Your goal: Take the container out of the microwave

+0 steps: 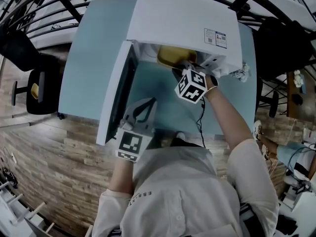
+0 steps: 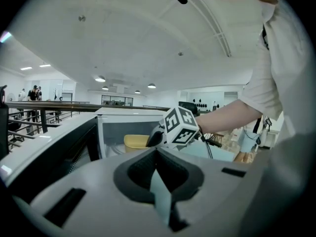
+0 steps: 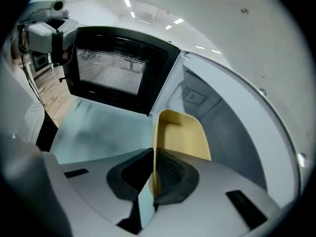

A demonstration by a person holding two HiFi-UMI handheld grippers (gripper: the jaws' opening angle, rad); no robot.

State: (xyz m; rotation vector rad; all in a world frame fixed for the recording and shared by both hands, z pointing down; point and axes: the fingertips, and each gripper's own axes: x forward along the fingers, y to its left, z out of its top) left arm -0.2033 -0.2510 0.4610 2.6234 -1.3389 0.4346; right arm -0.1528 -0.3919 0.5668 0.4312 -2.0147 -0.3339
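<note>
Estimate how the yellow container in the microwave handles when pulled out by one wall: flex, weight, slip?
Probably stiff: the yellow container holds its shape with the right gripper shut on one thin wall. Likely light: thin-walled, and the inside that shows looks empty. Gripped at one edge, it may sag or slip; its surface looks smooth.

Pale yellow set against white and soft blue-green.

The container [image 3: 182, 135] is a plain pale yellow. The microwave [image 1: 182, 19] is white outside and greyish within, and its door [image 3: 111, 70] is black with a fine dotted mesh in the window. The desk [image 1: 94, 48] is a flat light blue-green, and the floor [image 1: 49, 152] is brown wood planking. My fingers [image 3: 173, 172] are dark grey on light grey bodies, and each marker cube [image 1: 191, 86] carries black-and-white squares. My shirt [image 1: 182, 191] is white.
</note>
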